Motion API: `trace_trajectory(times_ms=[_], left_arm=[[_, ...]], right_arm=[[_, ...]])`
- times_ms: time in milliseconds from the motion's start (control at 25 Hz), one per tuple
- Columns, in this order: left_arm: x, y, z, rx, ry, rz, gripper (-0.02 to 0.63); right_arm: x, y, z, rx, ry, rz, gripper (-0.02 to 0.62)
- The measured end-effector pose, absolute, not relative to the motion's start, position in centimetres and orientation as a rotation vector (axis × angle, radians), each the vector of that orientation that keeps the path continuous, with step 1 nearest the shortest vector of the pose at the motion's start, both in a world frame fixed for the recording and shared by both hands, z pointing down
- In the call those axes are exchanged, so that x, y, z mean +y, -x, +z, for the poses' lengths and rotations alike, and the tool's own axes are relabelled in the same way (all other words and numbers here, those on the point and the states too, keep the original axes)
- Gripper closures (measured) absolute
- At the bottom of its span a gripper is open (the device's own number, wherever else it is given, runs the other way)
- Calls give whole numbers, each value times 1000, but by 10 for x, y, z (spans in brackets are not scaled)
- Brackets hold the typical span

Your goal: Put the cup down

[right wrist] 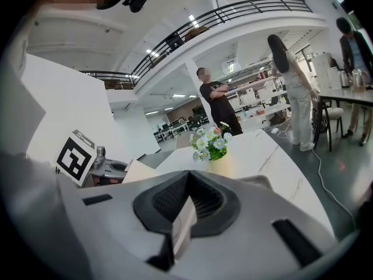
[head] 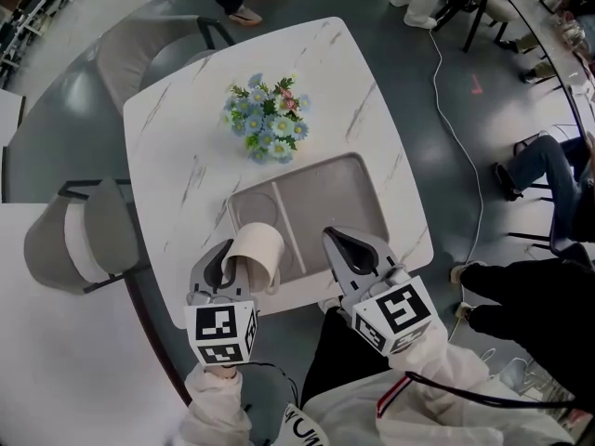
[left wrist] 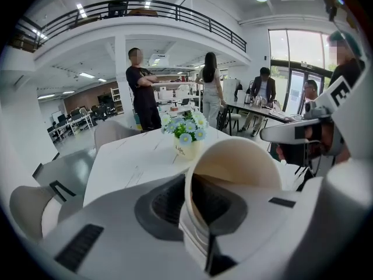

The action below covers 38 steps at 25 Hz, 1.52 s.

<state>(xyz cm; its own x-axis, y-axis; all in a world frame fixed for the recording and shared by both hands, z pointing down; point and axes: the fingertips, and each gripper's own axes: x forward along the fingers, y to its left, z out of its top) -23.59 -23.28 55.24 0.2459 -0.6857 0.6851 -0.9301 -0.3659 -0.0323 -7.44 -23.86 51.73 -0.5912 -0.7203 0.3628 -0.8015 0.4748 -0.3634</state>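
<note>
Cup (head: 253,254) over tray (head: 346,201) in head view, rim in left tongs (head: 228,266), right tongs (head: 346,246) clenched

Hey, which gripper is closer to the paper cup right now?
Left. The left gripper clamps the wall of the cup over the near edge of the tray; the right gripper hangs apart to its right, jaws together.

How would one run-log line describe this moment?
left gripper: shut on cup rim | cup: tilted, over tray left compartment | right gripper: shut, empty | task: cup not yet set down

Near rim of cup (head: 256,247), seemingly, behind left hand-held gripper (head: 232,268)
</note>
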Motion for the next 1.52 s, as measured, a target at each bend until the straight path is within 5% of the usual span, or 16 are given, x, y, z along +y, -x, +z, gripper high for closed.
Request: trace_trajectory(times_ms=[1520], left_arm=[[-302,236,629,-1171,-2118,1345,561]], right_arm=[[-246,65,553,-2531,-1394,817,591]])
